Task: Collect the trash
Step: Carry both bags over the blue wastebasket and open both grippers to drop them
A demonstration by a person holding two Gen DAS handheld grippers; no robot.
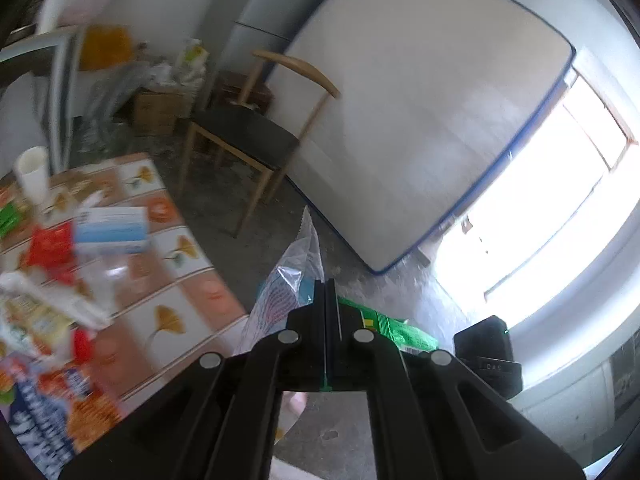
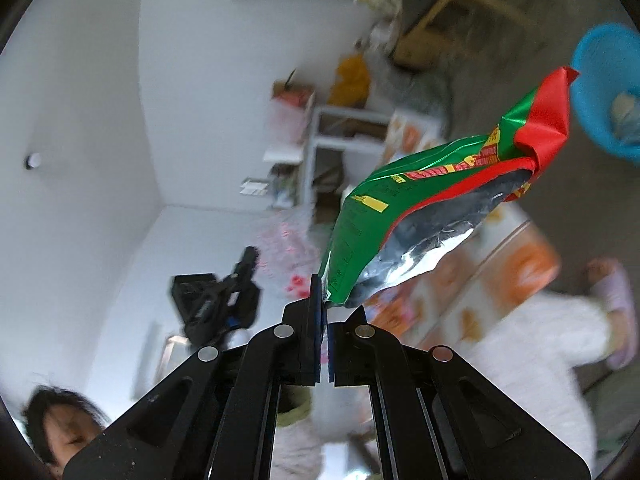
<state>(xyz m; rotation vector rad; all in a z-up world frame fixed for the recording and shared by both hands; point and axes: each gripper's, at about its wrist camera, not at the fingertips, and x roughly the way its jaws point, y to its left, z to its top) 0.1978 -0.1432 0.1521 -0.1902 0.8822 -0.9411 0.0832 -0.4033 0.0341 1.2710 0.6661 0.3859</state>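
Observation:
My left gripper [image 1: 329,292] is shut on a clear plastic wrapper [image 1: 296,264] with blue print, held in the air past the table's edge. A green wrapper [image 1: 394,330] shows just right of its fingers. My right gripper [image 2: 322,294] is shut on the corner of an empty green and red snack bag [image 2: 432,196] with a silver inside, held up in the air. A blue basket [image 2: 600,88] sits on the floor at the far right of the right wrist view. More wrappers [image 1: 52,248] lie on the table.
A table with a patterned cloth [image 1: 168,264] holds a white cup [image 1: 32,174], a blue and white box [image 1: 112,230] and snack bags [image 1: 60,400]. A wooden chair [image 1: 256,128] and a leaning mattress [image 1: 420,120] stand beyond. A person [image 2: 68,428] is below.

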